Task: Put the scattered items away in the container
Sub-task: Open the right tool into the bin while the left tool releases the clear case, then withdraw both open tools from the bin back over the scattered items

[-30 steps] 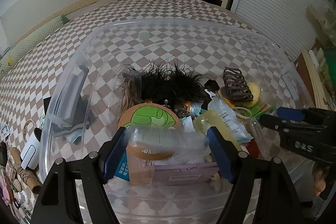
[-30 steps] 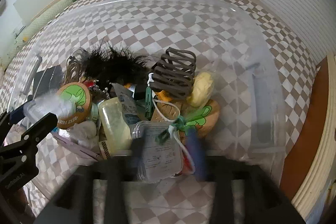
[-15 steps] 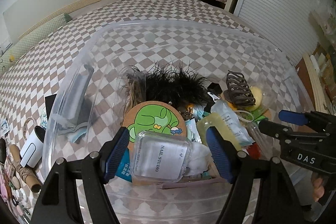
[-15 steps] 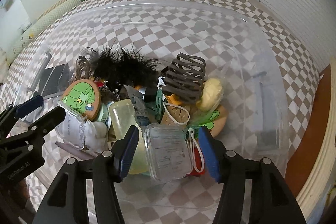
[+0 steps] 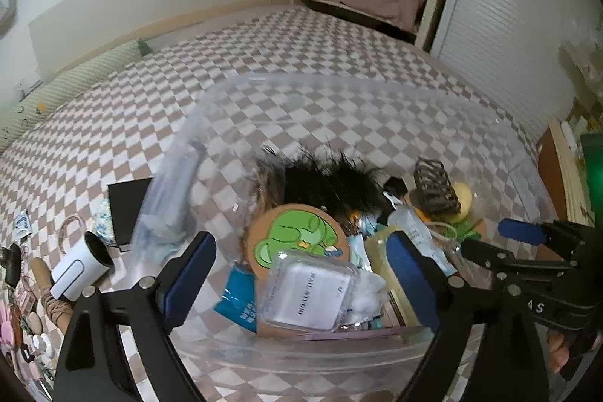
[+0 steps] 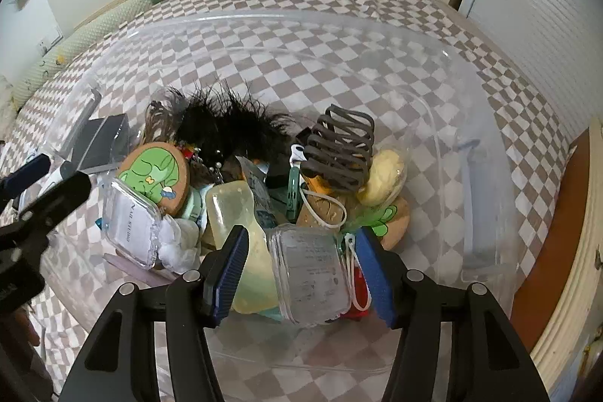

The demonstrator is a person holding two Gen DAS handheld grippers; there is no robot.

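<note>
A clear plastic tub [image 5: 301,80] [image 6: 301,16] on the checkered floor holds a pile of items. A clear "NAIL STUDIO" box [image 5: 312,292] [image 6: 130,228] lies on the pile, just beyond and below my open left gripper [image 5: 301,274], not touching its pads. A second clear box [image 6: 312,274] lies in the tub below my open right gripper [image 6: 301,272]. Also in the tub are a green frog coaster [image 5: 297,236], black feathers [image 6: 226,123] and a grey hair claw [image 6: 339,149]. Each gripper shows in the other's view: right gripper [image 5: 493,240], left gripper [image 6: 56,176].
Outside the tub on the left lie a white cylindrical device [image 5: 81,266], a black flat card [image 5: 128,210] and several small items at the frame edge [image 5: 22,319]. A wooden furniture edge [image 6: 576,251] runs along the right. Checkered floor stretches beyond the tub.
Each gripper held a clear box a second ago and has let it go; both boxes now lie in the tub. Both grippers stand open and have drawn back a little.
</note>
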